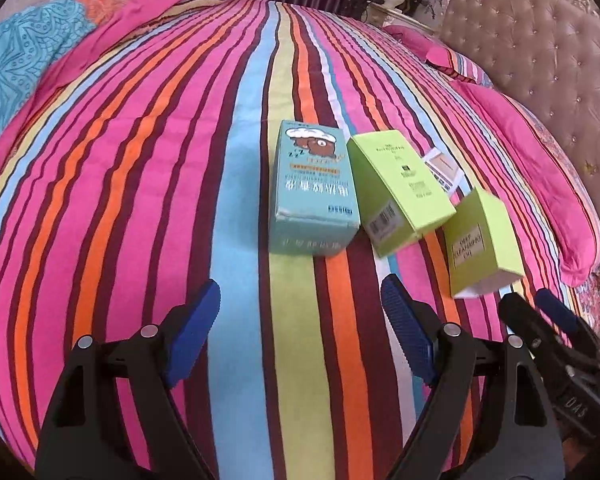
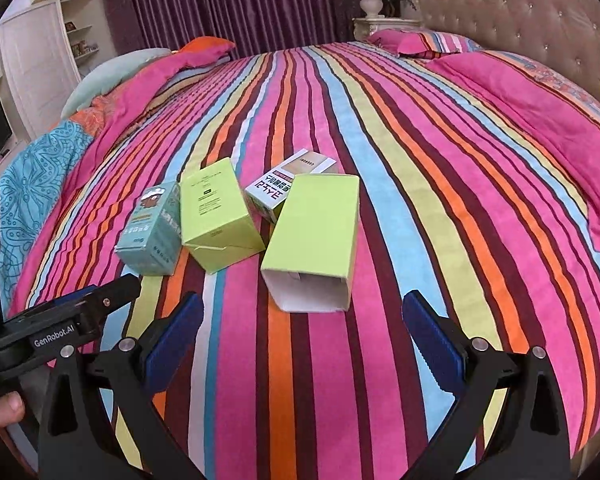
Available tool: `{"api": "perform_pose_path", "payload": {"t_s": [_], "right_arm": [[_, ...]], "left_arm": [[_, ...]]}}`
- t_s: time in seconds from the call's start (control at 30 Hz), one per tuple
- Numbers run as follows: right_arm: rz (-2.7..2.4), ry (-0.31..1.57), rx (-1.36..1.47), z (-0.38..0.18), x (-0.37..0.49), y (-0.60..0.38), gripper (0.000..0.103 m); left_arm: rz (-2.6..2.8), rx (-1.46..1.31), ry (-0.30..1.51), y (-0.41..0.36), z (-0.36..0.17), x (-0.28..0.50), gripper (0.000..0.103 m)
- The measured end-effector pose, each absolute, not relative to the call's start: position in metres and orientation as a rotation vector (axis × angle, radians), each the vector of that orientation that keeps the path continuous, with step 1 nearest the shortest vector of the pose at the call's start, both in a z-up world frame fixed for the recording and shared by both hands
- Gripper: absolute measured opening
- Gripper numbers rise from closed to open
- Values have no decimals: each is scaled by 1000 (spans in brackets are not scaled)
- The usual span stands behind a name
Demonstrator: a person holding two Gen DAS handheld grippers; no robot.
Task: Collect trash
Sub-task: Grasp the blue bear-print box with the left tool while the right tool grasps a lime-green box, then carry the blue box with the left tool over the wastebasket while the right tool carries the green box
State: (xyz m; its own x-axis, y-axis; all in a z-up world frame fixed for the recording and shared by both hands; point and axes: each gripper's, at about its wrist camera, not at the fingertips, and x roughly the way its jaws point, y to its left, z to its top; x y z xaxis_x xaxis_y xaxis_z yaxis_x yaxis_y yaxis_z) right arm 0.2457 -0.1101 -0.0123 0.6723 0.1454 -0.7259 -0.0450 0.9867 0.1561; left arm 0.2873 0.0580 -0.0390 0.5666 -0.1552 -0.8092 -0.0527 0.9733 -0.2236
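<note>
Both tools stand over the bed with nothing between their pads. The left gripper (image 1: 300, 336) has its jaws spread and empty, aimed at the teal carton (image 1: 314, 184) just ahead. The right gripper (image 2: 304, 344) is likewise spread and empty, lined up with the open-ended green carton (image 2: 316, 228) lying nearest its fingertips.

Progress: collection appears not yet started. No item is lifted, and no bin or bag is visible in either view.

Count of trash on the striped bedspread (image 2: 440, 200): four cartons, clustered together.
- Teal carton: one, at the left of the cluster.
- Green cartons: two, the closed green carton (image 2: 216, 216) touching the teal one.
- White carton (image 2: 284, 188): one, partly behind the green pair.

All four remain to be picked up.
</note>
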Motion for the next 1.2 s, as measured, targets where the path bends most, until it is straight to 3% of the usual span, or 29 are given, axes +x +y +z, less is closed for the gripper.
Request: {"api": "perform_pose_path", "payload": {"t_s": [0.77, 0.9, 1.0, 1.2], "right_arm": [[29, 909, 117, -38, 299, -112, 94], [34, 928, 120, -42, 304, -114, 73], [69, 959, 147, -45, 307, -115, 55], [77, 948, 133, -37, 296, -115, 51]], "left_arm": [[2, -198, 995, 61, -55, 351, 80], [1, -178, 989, 60, -56, 353, 77], [-37, -194, 992, 59, -58, 354, 50], [-43, -208, 990, 61, -56, 346, 49]]}}
